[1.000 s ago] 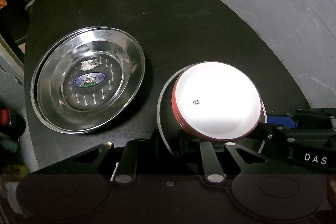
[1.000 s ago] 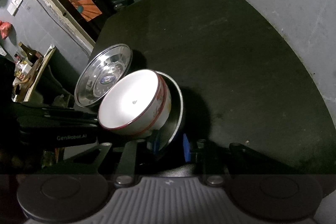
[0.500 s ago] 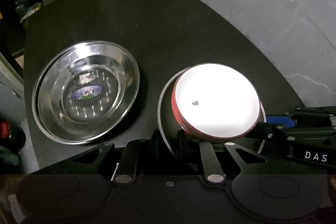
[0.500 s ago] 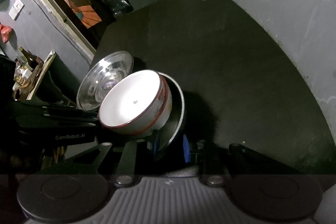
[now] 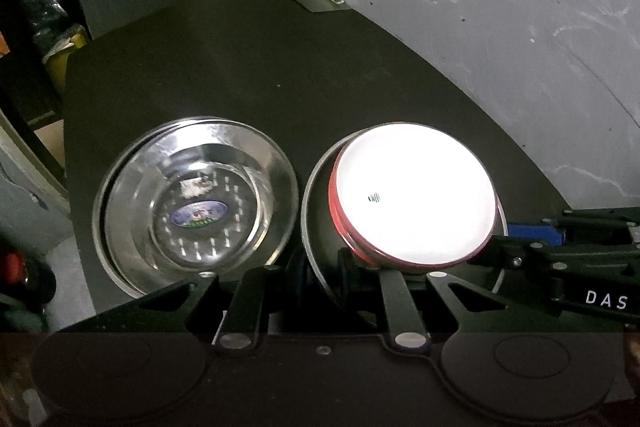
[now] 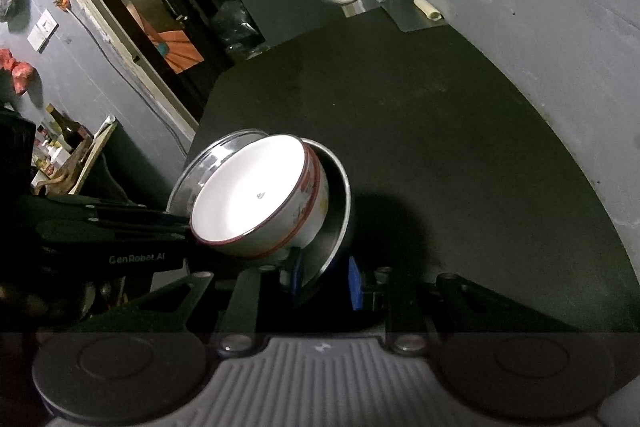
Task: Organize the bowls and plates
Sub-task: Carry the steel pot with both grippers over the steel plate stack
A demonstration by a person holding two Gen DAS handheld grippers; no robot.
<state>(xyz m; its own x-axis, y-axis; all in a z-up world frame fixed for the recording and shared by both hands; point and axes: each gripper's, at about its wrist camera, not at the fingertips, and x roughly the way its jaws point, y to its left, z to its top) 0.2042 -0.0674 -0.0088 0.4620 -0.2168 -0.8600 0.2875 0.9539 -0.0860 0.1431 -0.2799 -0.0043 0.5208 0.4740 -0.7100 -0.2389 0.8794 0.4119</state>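
Table (image 5: 280, 75), black, beside a grey wall (image 5: 520, 7). Left gripper (image 5: 320, 267) clenched on near rim of steel plate (image 5: 316, 227); right gripper (image 6: 324, 279) clamped on same plate's edge. White enamel bowl (image 6: 256, 195), red-rimmed, sitting tilted inside that plate, held clear of the tabletop. Stack of steel plates (image 5: 196, 207) lying on table just left of it, blue oval sticker (image 5: 197, 214) at centre.
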